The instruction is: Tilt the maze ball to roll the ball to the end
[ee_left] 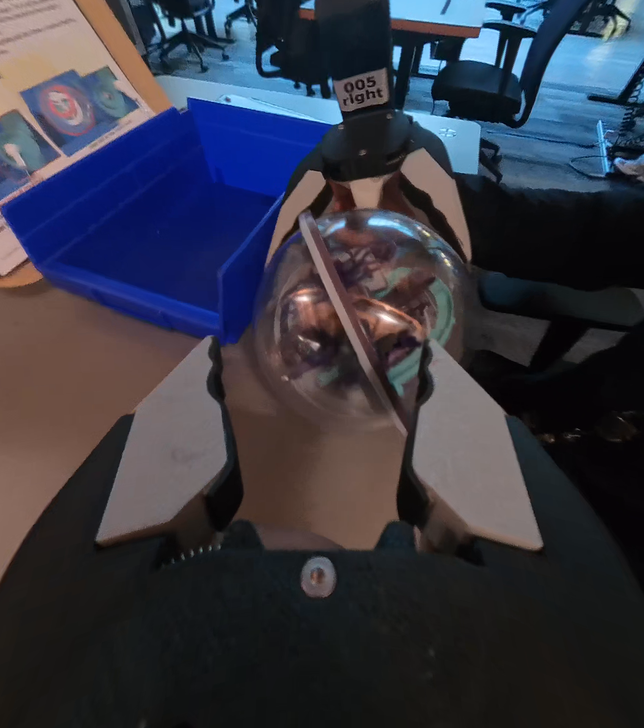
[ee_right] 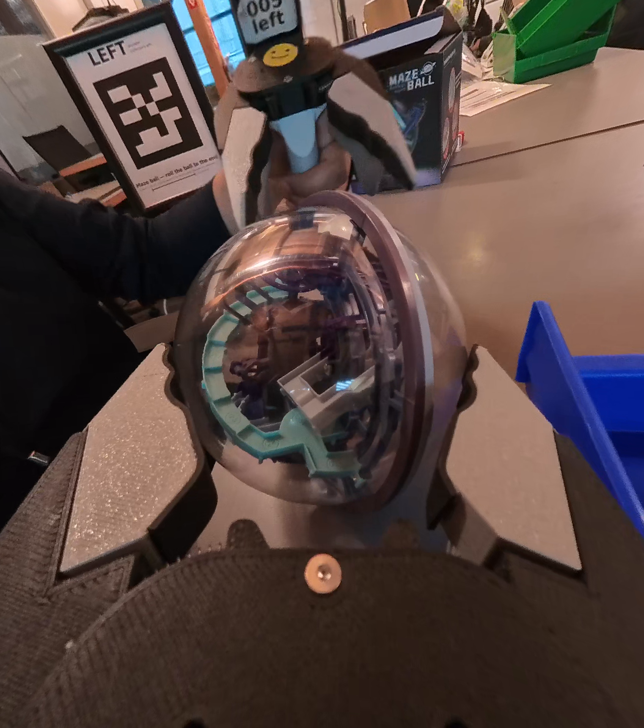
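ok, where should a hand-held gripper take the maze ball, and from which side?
Probably the clear domes, across the widest part of the maze ball, one pad each side of its purple ring, coming in level with its middle as the right hand-held gripper does. The ring is a thin, tilted flange; the round domes seat against the pads.

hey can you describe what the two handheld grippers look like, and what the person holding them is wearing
Both grippers, left and right, share one build: a textured black body with a silver screw, and two flat pale grey fingers lined with wavy black pads. Each handle carries a white label; the left also has a yellow smiley sticker and a light blue grip. The person wears dark long sleeves.
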### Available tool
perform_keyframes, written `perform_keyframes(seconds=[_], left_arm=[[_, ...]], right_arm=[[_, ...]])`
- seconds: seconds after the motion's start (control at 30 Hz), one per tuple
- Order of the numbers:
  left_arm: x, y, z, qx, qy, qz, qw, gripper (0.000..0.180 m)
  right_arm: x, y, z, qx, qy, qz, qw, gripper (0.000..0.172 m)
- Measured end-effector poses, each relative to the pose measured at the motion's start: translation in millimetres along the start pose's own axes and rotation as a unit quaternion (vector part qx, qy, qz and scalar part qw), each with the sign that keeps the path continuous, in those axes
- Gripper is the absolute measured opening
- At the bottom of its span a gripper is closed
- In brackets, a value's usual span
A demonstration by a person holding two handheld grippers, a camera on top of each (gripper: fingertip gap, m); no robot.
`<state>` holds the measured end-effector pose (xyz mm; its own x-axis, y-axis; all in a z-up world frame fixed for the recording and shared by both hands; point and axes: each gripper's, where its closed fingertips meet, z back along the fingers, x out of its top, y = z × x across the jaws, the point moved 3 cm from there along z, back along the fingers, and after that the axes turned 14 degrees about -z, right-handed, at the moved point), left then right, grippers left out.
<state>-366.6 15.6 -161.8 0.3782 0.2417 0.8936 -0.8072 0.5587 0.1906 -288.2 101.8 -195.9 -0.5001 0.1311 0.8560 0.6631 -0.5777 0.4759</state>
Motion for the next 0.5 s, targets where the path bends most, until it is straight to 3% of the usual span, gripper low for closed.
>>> perform_keyframes(seconds=[0.13, 0.27, 0.37, 0.5], left_arm=[[-12.6, -24.6, 4.9, -0.001, -0.021, 0.045, 0.999, 0.099], [-38.2, -49.4, -14.4, 0.001, 0.006, 0.043, 0.999, 0.103], [-48.4, -56.3, -27.8, 0.019, 0.014, 0.034, 0.999, 0.115], [-50.5, -55.1, -32.1, 0.036, -0.009, 0.043, 0.998, 0.116]], right_arm=[[-1.0, 2.6, -2.2, 0.001, 0.000, -0.001, 1.000, 0.138], [-2.9, 9.8, -6.5, -0.012, -0.001, 0.013, 1.000, 0.138], [-2.6, 12.7, -7.9, -0.020, -0.008, 0.018, 1.000, 0.138], [-1.3, 6.9, -6.2, -0.006, -0.029, -0.014, 0.999, 0.139]])
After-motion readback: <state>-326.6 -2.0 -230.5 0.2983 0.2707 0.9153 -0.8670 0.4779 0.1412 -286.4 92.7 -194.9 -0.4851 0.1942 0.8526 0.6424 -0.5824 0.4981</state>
